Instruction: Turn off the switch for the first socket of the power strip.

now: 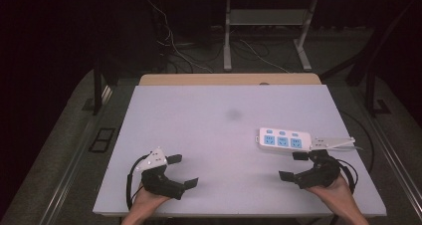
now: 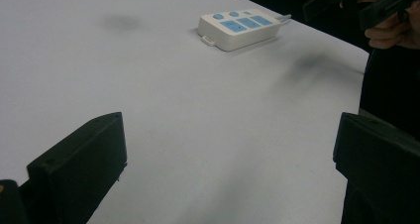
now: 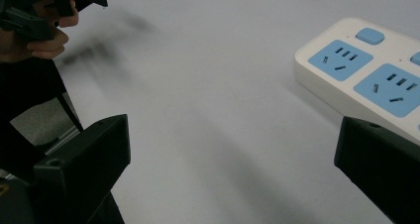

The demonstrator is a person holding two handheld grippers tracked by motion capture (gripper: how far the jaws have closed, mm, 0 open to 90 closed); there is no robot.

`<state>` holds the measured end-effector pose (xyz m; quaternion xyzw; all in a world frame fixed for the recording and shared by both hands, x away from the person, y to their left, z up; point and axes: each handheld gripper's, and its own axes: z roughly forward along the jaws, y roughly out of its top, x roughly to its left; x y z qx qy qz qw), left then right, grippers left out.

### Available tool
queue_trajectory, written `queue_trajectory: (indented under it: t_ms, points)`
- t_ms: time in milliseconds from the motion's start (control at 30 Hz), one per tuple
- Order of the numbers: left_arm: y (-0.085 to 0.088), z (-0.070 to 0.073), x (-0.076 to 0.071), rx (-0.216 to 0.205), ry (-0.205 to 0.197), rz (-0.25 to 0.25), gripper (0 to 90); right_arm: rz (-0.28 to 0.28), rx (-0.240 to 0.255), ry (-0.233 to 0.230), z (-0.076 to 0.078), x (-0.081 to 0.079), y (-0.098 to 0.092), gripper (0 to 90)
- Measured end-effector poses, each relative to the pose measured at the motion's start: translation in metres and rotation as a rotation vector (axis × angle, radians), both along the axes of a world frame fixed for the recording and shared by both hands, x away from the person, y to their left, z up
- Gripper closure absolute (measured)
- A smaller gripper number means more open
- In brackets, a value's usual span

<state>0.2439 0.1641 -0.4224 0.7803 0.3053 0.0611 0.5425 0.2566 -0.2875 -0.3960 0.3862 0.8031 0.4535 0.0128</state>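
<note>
One power strip on the desk, both grippers spread wide and empty.

Power strip (image 1: 283, 140) lay flat at about 4 o'clock from the centre of the desk (image 1: 209, 120), white body with three blue socket faces and small blue buttons up. Right gripper (image 1: 294, 166) sat just at its 6 o'clock, jaws wide apart, holding nothing; in the right gripper view the strip (image 3: 366, 80) was at 2 o'clock, close beside one jaw, contact not resolvable. Left gripper (image 1: 180, 170) rested near the desk's 7 o'clock edge, jaws likewise wide, empty, well apart from the strip (image 2: 240, 28). Judged: rigid moulded plastic, light, smooth and likely slippery, not fragile. Best hold probably across the narrow width on the long side walls, near mid-length, clear of buttons.
</note>
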Motion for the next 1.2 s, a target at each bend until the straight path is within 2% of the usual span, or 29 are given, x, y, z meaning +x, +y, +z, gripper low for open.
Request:
queue_trajectory:
  t_ms: [267,333,467,1200]
  points:
    - [0.0,0.0,0.0,0.0,0.0,0.0,0.0,0.008,-0.007,0.007,0.006,0.007,-0.003,0.6]
    - [0.0,0.0,0.0,-0.001,0.0,-0.001,0.0,0.012,-0.005,0.007,0.007,0.009,-0.005,4.6]
    - [0.0,0.0,0.001,-0.001,0.002,-0.001,0.0,0.016,0.003,0.006,0.01,0.011,-0.008,4.8]
    - [-0.001,-0.001,0.001,0.001,0.008,-0.001,0.0,0.001,-0.04,0.007,0.03,0.035,-0.023,4.9]
